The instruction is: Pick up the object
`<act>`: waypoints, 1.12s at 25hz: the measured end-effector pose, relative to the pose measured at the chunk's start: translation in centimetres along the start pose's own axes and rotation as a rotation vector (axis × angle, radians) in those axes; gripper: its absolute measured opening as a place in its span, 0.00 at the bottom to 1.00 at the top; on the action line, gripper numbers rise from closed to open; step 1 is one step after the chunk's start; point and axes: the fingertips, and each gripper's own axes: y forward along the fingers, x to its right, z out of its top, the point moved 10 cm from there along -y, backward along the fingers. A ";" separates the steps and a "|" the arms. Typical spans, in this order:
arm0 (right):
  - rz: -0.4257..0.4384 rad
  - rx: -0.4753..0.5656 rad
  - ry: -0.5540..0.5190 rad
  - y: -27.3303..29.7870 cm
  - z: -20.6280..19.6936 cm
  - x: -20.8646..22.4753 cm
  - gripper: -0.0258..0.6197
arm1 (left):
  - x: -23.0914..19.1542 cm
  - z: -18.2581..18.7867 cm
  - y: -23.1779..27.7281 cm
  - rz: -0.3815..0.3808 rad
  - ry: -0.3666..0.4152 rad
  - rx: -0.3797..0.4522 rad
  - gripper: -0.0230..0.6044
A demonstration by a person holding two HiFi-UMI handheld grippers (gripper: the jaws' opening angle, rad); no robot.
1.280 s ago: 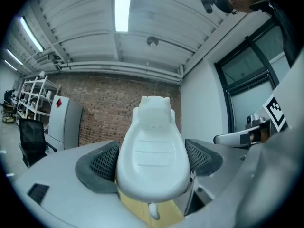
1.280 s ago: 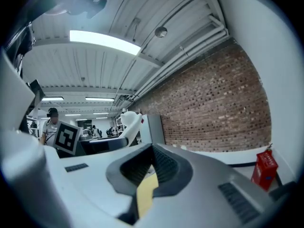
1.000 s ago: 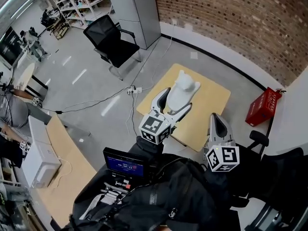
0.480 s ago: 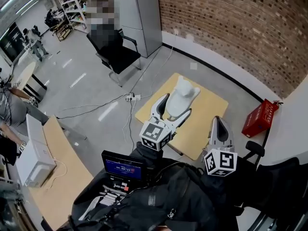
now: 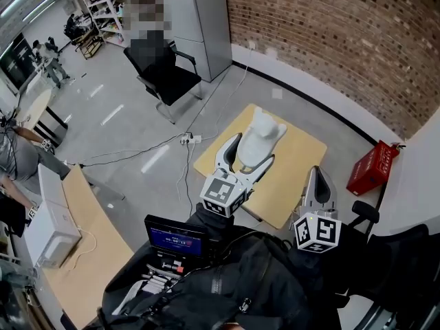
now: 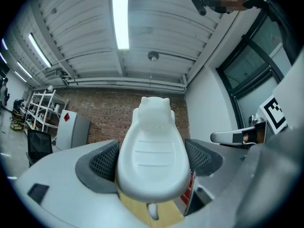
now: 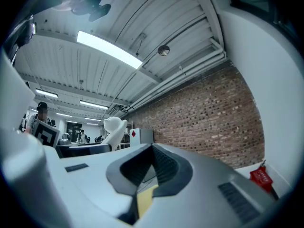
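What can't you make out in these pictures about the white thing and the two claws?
- Underside of the white object: the left gripper view shows only its dished face, and in the head view the left claw covers its near end.
- Whether it touches the yellow table: the steep head view cannot settle it.
- Print on the red box: too small in the head view.

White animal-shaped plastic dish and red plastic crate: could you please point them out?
White animal-shaped plastic dish [image 6: 151, 156], left gripper view, ribbed bowl.
Red plastic crate [image 5: 371, 168], head view, upper face.
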 end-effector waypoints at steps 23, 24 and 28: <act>-0.021 -0.001 -0.023 -0.2 -0.6 0.1 0.04 | 0.5 -0.6 0.3 -0.002 0.018 -0.006 0.71; -0.022 -0.002 -0.023 -0.3 -0.6 0.1 0.04 | 0.5 -0.5 0.3 -0.003 0.018 -0.006 0.71; -0.029 -0.003 -0.029 -0.1 -0.5 -0.2 0.04 | 0.3 -0.4 0.4 -0.008 0.017 -0.008 0.71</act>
